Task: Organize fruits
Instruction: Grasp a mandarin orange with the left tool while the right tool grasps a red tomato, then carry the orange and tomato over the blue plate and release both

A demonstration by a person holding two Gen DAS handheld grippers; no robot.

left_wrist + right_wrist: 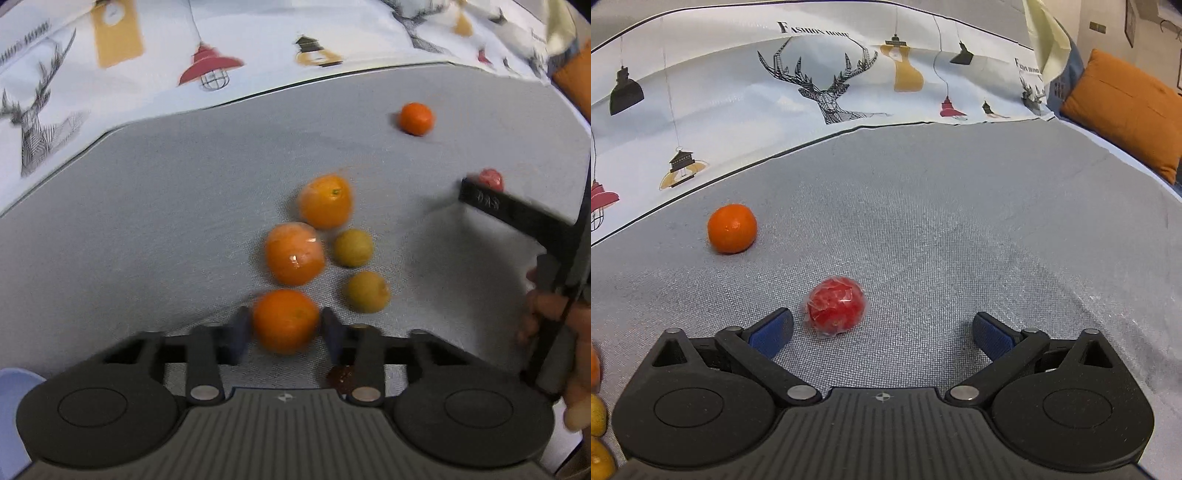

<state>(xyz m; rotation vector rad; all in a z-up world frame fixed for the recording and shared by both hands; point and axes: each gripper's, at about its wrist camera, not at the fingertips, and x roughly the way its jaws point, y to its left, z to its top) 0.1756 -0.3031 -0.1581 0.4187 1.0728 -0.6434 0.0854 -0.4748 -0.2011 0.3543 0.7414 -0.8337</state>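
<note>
My left gripper (285, 328) is shut on an orange (286, 320) just above the grey mat (147, 221). Beyond it lie two more oranges (294, 254) (325, 201) and two yellow-green fruits (352, 247) (368, 291). A small mandarin (416, 118) sits far right; it also shows in the right wrist view (731, 229). A red fruit in clear wrap (835, 307) lies just ahead of my right gripper (882, 332), nearer its left finger (772, 332). The right gripper is open and empty. It shows at the right edge of the left wrist view (517, 214), with the red fruit (491, 179) beyond it.
A dark red fruit (341, 376) lies under the left gripper's body. A blue dish edge (14, 406) is at the lower left. A printed white cloth (775, 96) borders the mat's far side. An orange cushion (1123, 110) lies at the far right.
</note>
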